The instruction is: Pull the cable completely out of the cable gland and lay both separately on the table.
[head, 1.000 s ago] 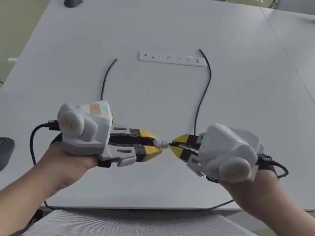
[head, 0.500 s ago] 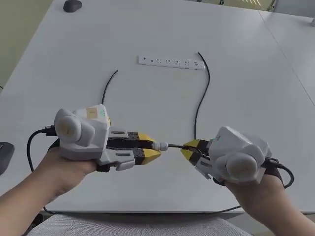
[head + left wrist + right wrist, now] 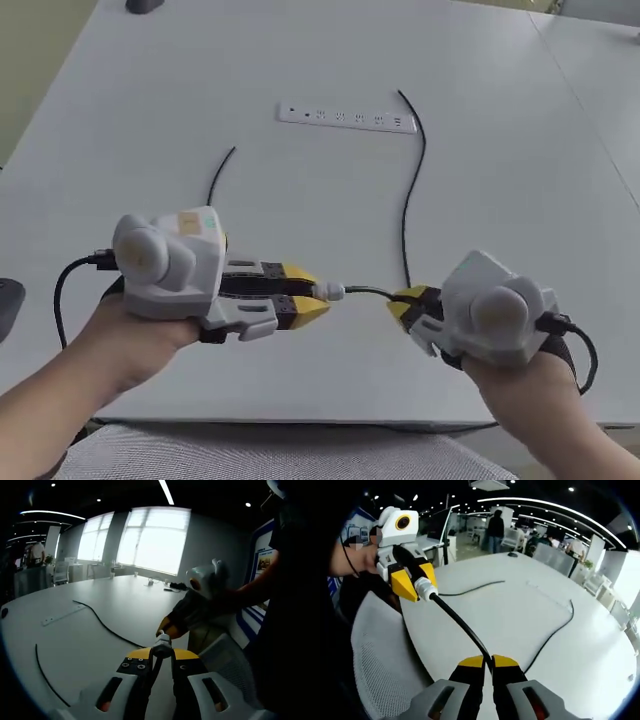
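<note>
Drawn further apart than a second ago, the left claw [image 3: 318, 297] is clamped on the white cable gland [image 3: 330, 292] and the right claw [image 3: 400, 300] pinches the black cable [image 3: 368, 292]. Both are held at lower centre, above the near edge of the white bench [image 3: 500, 180]. The cable's tail runs up toward a power strip [image 3: 347, 118] at upper centre. Tall windows [image 3: 150, 540] light the open-plan room.

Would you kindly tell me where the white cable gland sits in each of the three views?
Head view: cable gland at centre, slightly low.
Left gripper view: gland low centre, at the jaw tips.
Right gripper view: gland upper left.
Shared landmark: short loose black cable.
</note>
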A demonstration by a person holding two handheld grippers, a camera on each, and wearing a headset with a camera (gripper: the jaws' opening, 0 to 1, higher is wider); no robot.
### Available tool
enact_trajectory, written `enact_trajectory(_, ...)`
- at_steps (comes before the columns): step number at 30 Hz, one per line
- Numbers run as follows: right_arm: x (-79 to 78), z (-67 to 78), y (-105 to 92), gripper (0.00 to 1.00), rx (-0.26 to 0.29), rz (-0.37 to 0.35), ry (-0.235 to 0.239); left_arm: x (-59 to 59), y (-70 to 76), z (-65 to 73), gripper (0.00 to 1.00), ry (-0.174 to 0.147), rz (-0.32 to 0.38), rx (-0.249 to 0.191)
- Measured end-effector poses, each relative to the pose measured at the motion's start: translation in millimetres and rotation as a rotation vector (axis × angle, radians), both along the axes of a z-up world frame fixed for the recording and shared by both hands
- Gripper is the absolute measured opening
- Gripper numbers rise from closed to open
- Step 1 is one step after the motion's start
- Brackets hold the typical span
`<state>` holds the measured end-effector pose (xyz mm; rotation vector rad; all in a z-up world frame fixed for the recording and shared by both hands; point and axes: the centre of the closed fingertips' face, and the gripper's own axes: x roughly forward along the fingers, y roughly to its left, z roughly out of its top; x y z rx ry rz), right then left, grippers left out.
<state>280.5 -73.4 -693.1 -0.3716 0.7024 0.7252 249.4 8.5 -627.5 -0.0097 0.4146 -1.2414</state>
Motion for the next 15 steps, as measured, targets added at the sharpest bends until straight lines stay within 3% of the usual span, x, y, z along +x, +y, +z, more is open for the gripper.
enact_trajectory(4, -2.9, -4.7, 1.3, 0.0, 0.026, -0.021, 0.035, -2.1, -2.3, -1.7, 0.15, 0.0, -0.004, 0.008)
enact_trajectory(15, -9.5, -0.7, 2.9, 0.0, 0.066, -0.043, 0.041, 2.0, 2.8, -0.3, 0.15, -0.005, 0.011, 0.01)
